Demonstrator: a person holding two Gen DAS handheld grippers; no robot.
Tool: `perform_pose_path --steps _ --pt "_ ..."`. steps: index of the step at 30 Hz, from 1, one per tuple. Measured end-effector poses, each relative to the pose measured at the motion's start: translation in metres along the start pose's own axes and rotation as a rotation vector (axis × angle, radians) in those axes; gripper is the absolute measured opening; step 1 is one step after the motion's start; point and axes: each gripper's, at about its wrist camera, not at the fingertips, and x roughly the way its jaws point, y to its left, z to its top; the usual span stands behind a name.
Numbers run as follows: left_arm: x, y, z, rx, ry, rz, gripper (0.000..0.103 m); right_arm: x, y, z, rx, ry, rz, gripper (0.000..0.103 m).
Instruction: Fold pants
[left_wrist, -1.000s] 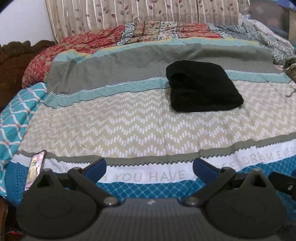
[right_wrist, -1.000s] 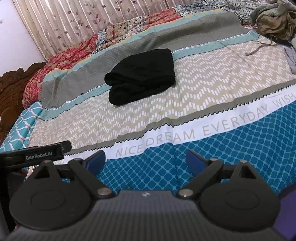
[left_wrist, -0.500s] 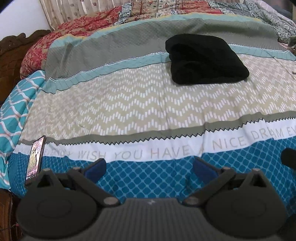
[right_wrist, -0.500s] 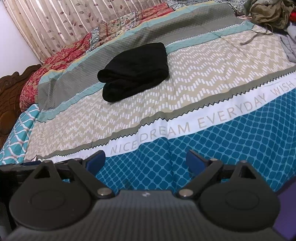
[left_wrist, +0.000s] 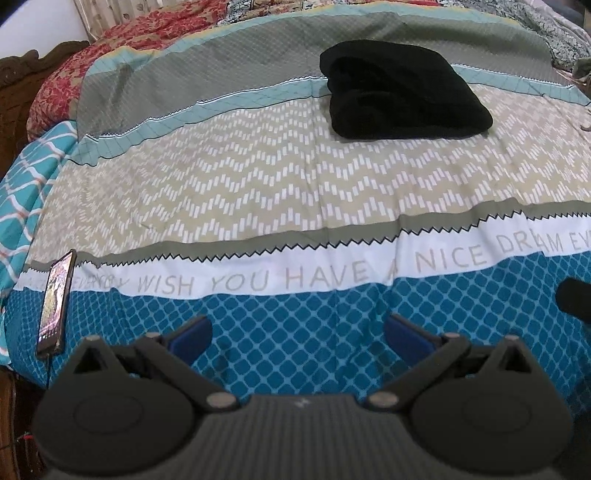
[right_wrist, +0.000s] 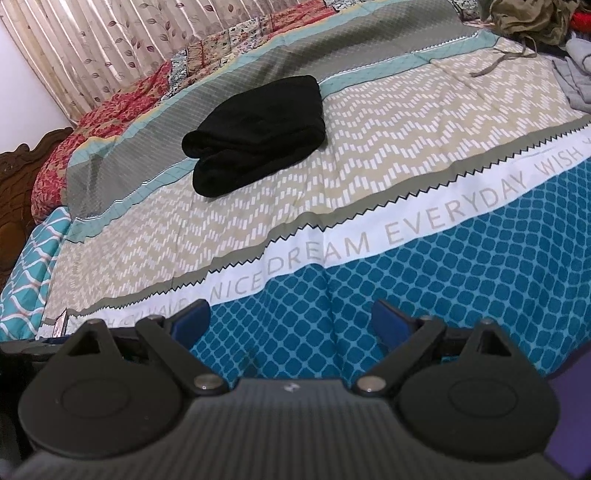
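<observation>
Left wrist view: left claw (left_wrist: 297, 334) at bottom centre, blue pads wide apart, released, holding nothing, over the blue diamond band of the bedspread (left_wrist: 258, 177). Black pants (left_wrist: 402, 92), folded into a compact bundle, upper right of frame, lying across the teal stripe and zigzag band, well apart from the claw. Phone (left_wrist: 55, 299) at left edge, screen lit, tilted on the bed's edge. Dark wooden headboard (left_wrist: 22, 70) upper left. Right wrist view: right claw (right_wrist: 290, 319) bottom centre, pads spread, released, empty. Pants (right_wrist: 258, 133) upper centre-left of frame. Pile of clothes (right_wrist: 532, 18) in upper right corner. Leaf-patterned curtain (right_wrist: 110, 40) upper left.
</observation>
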Motion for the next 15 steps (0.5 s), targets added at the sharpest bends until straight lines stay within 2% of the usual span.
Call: perform_pose_path --steps 6,15 --pt "-0.003 0.000 0.001 -0.008 -0.005 -0.018 0.103 -0.001 0.002 0.000 -0.011 -0.008 -0.008 0.096" --pt "-0.020 0.000 0.003 -0.013 -0.049 -0.042 0.103 -0.019 0.010 0.005 -0.070 -0.122 -0.035 0.096"
